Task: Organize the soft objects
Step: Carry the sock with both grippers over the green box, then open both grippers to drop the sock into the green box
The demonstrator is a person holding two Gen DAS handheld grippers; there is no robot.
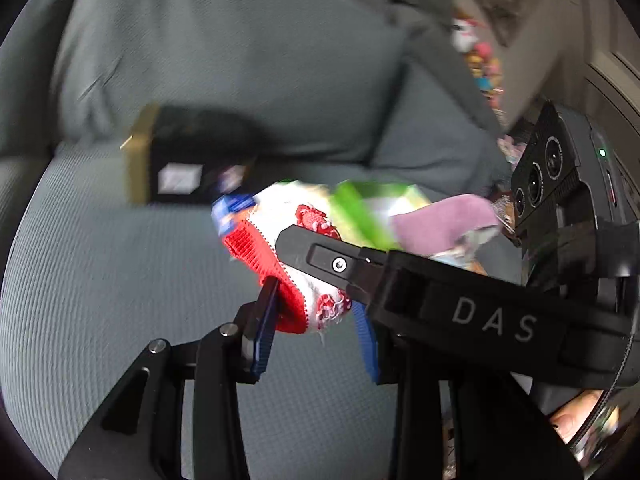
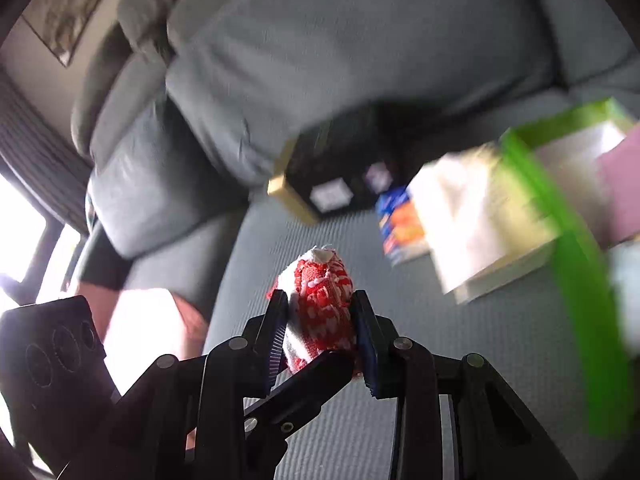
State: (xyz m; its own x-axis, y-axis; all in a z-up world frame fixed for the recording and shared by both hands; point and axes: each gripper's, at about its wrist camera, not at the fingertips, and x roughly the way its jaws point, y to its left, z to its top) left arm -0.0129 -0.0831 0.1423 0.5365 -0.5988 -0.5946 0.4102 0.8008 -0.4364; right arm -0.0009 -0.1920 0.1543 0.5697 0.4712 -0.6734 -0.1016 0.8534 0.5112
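Observation:
A red and white knitted cloth is bunched up above a grey sofa seat. My left gripper has its blue pads on either side of the cloth's lower end. My right gripper reaches in from the right in the left wrist view, one finger lying across the cloth. In the right wrist view my right gripper is shut on the same cloth, which bulges between the pads. A finger of the left gripper crosses just beneath it.
A black box with a gold edge lies at the sofa back. A green-rimmed container holds pale and pink cloths; it also shows in the left wrist view. A blue and orange packet lies beside it. Grey back cushions stand behind.

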